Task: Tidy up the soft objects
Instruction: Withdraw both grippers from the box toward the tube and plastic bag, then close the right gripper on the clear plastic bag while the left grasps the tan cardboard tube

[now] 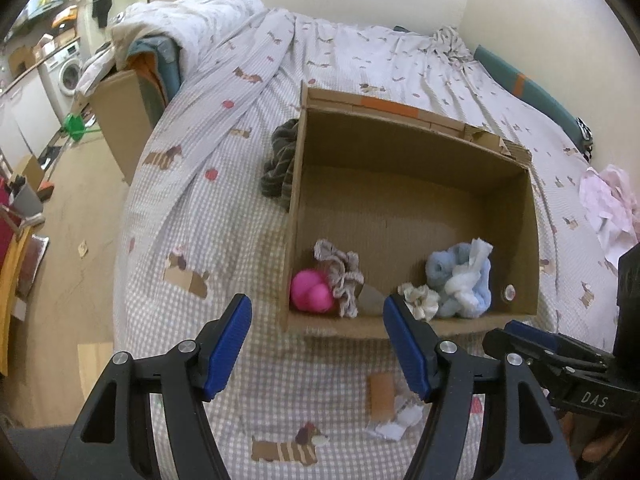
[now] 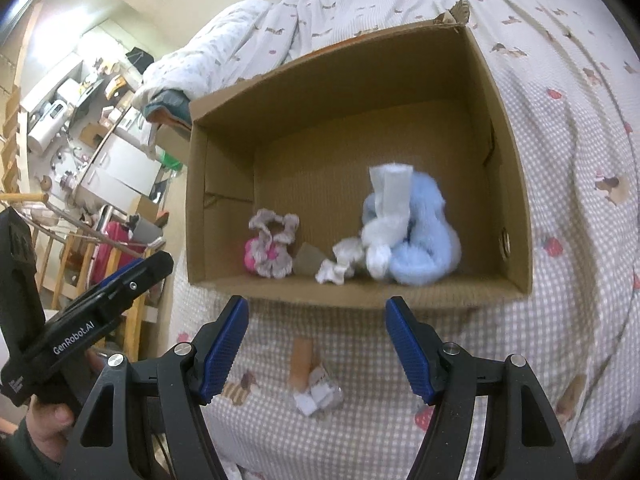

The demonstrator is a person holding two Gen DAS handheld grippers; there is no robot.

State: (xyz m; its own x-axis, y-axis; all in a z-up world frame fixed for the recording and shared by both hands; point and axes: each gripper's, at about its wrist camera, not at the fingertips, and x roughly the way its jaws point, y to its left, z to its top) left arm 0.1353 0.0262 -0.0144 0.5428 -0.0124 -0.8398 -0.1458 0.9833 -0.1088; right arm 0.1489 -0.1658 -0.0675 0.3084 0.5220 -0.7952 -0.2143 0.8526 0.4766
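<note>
An open cardboard box [image 1: 420, 152] [image 2: 352, 80] sits on a bed. Along its near wall lie a pink ball [image 1: 311, 291] [image 2: 251, 254], a grey scrunchie [image 1: 340, 276] [image 2: 274, 242], a small cream scrunchie [image 1: 421, 301] [image 2: 340, 264] and a light blue fluffy cloth knotted with white fabric [image 1: 464, 280] [image 2: 416, 232]. My left gripper [image 1: 318, 346] hovers open and empty before the box's near wall. My right gripper [image 2: 318, 344] is open and empty too, over the bedspread just short of the box. A brown tube with crumpled white paper [image 1: 386, 404] [image 2: 310, 376] lies on the bedspread in front of both.
A dark striped garment [image 1: 280, 160] lies against the box's left side. Pink clothing [image 1: 612, 208] lies at the bed's right edge. A bunched duvet [image 1: 192, 28] covers the far left corner. Left of the bed are bare floor [image 1: 80, 208], a washing machine and cluttered furniture.
</note>
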